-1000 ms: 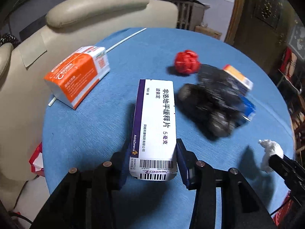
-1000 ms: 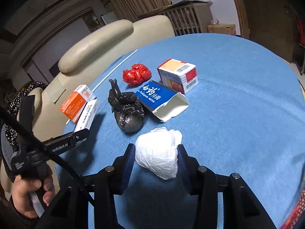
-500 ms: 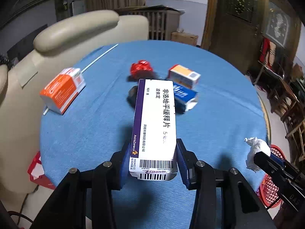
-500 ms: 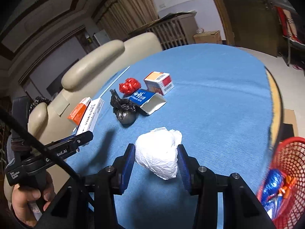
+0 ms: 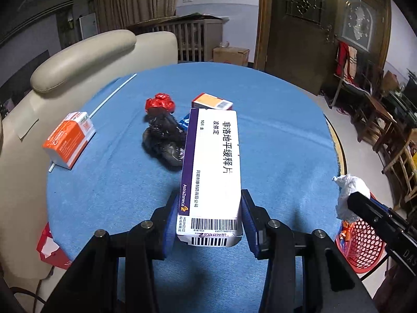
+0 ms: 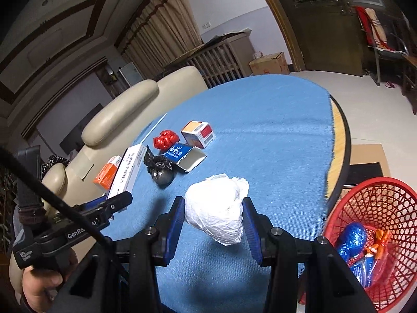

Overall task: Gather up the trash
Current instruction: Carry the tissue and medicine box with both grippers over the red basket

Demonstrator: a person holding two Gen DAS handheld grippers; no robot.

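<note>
Left tongs (image 5: 208, 219) clamped on the white medicine box (image 5: 212, 172), gripped at its barcode end and raised off the blue surface (image 5: 273, 143). Right tongs (image 6: 214, 220) closed around the crumpled white wad (image 6: 217, 208), apparently for the red basket (image 6: 370, 208) beside the rim.

Blue tablecloth (image 6: 273, 140), red mesh basket (image 6: 378, 208), white crumpled tissue (image 6: 219, 216), purple-edged white box (image 5: 212, 167), black bag (image 5: 164, 140).

Left gripper (image 5: 208, 224) and right gripper (image 6: 214, 228): black angular frames with round silver screws and blue pads (image 6: 175, 224). White lettering marks the left gripper's side. A bare-skinned hand (image 6: 43, 284) shows beside a black cable (image 6: 52, 198).
</note>
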